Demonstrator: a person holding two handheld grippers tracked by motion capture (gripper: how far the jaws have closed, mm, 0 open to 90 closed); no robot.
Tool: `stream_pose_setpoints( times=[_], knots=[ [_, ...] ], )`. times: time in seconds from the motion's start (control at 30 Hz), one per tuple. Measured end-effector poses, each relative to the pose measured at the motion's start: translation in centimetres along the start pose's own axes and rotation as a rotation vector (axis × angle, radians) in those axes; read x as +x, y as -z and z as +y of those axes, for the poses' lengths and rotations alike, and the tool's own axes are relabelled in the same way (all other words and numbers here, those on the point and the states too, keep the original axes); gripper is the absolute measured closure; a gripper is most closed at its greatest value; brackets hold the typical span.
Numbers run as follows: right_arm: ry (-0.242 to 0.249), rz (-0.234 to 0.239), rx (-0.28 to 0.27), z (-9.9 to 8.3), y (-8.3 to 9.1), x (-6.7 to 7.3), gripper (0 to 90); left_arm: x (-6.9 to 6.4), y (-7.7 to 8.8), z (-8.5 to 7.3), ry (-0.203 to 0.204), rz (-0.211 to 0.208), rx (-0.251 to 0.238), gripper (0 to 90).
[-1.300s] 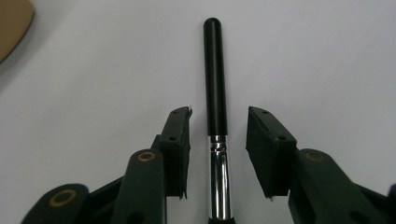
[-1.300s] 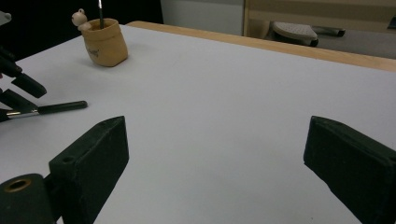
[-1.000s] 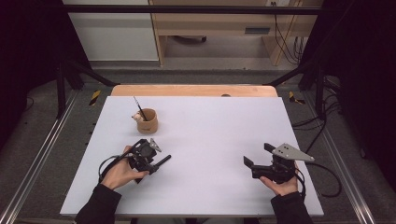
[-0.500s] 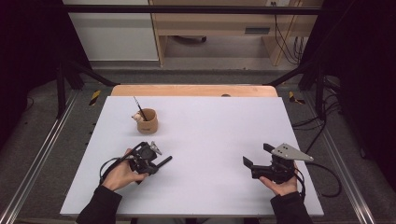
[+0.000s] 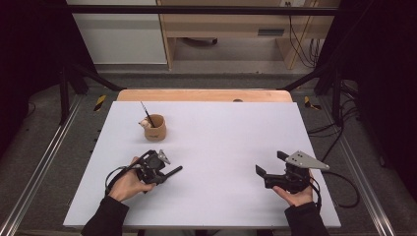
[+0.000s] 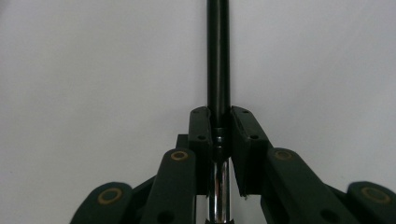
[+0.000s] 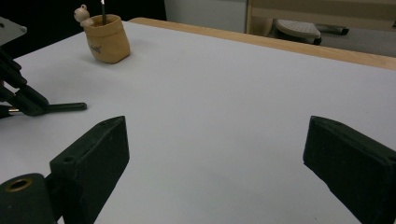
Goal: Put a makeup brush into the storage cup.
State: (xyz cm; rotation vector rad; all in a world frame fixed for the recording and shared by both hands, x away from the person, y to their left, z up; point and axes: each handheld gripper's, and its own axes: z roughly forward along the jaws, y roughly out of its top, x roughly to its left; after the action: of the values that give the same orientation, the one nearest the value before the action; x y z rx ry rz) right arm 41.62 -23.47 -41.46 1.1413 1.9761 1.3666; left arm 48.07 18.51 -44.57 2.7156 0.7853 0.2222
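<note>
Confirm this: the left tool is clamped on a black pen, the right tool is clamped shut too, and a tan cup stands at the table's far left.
Wrong on the right tool: the right gripper view shows its jaws wide apart over bare table. The left tool does clamp the black pen, and the tan cup stands far left.

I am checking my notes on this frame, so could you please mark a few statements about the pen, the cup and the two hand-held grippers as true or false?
1. The left hand-held gripper is clamped on a black pen. True.
2. The right hand-held gripper holds a second pen. False: its jaws stand wide apart with nothing between them.
3. The tan cup stands upright with a dark stick in it. True.
4. The cup sits on the right half of the white table. False: in the high view it stands at the far left.
5. The held pen rests inside the cup. False: it is apart from the cup, nearer the person.
</note>
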Motion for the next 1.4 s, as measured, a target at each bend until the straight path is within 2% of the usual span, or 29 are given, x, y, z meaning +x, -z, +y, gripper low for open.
stream_pose_setpoints(
  times=[0.03,0.17,0.3,0.4,0.67,0.97,1.2,1.4],
  knots=[
    [0.0,-0.001,0.002,0.0,0.0,0.0,7.6,0.0,0.1,0.0,-0.003,0.013,-0.004,78.7],
    [-0.001,0.001,0.004,0.0,0.0,0.0,7.5,0.0,1.0,-0.1,-0.015,0.022,-0.035,78.8],
    [0.001,0.003,0.006,0.0,-0.1,0.0,7.6,-0.1,2.1,-0.3,-0.012,0.019,-0.094,78.8],
    [-0.001,0.002,0.007,0.0,-0.1,0.1,7.6,-0.2,2.8,-0.4,-0.027,0.019,-0.113,78.8],
    [0.011,0.004,0.01,0.1,-0.1,0.2,7.6,-0.9,4.0,-0.2,-0.051,-0.022,-0.173,78.9],
    [0.031,0.01,0.014,0.5,-0.1,0.6,7.4,-1.9,4.5,0.4,-0.093,-0.055,-0.199,78.9],
    [0.07,0.016,0.015,1.5,-0.2,1.3,7.5,-2.7,5.1,1.1,-0.119,-0.077,-0.228,78.8],
    [0.138,0.019,0.034,2.6,-0.7,2.4,7.3,-3.2,5.6,1.8,-0.138,-0.08,-0.23,78.8]
  ],
)
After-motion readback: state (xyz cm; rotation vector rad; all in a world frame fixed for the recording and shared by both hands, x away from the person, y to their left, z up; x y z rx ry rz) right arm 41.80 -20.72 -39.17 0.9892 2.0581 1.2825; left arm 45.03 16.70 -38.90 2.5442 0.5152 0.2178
